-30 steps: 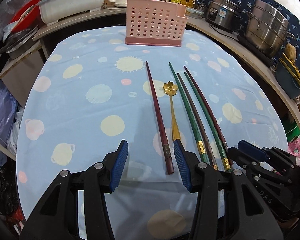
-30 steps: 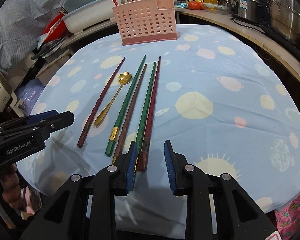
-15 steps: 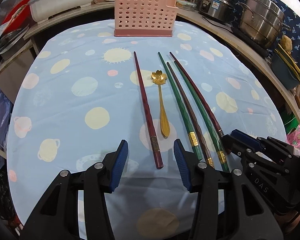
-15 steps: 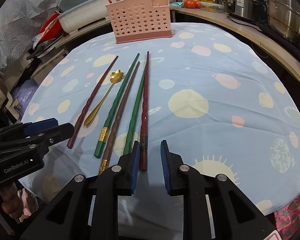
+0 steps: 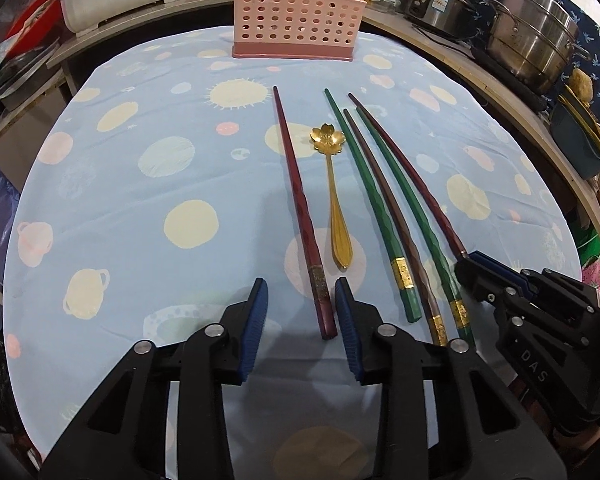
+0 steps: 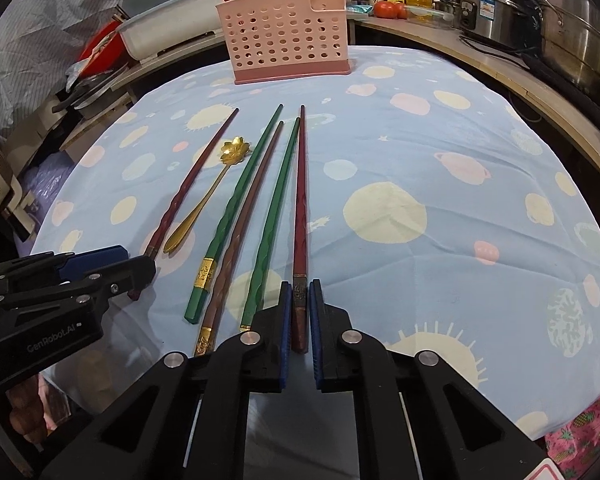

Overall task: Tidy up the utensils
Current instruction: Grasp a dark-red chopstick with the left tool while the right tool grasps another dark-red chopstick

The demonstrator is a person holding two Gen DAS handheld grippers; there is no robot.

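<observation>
Several chopsticks and a gold flower spoon (image 5: 332, 184) lie side by side on the blue spotted tablecloth (image 5: 140, 200). A pink perforated utensil holder (image 5: 296, 24) stands at the table's far edge. My left gripper (image 5: 301, 300) is open, with the near end of the leftmost dark red chopstick (image 5: 300, 208) between its pads. My right gripper (image 6: 300, 300) is nearly shut around the near end of the rightmost dark red chopstick (image 6: 301, 208), which still lies on the cloth. Two green chopsticks (image 6: 236, 208) and a brown one (image 6: 248, 220) lie between.
Steel pots (image 5: 536, 48) stand on the counter at the right. A white tub (image 5: 128, 4) and red items sit at the back left. The holder also shows in the right wrist view (image 6: 288, 36), with chopsticks standing behind it.
Both grippers have moved forward to the chopsticks' near ends. The right jaws have narrowed around the rightmost red chopstick. The left jaws have narrowed somewhat.
</observation>
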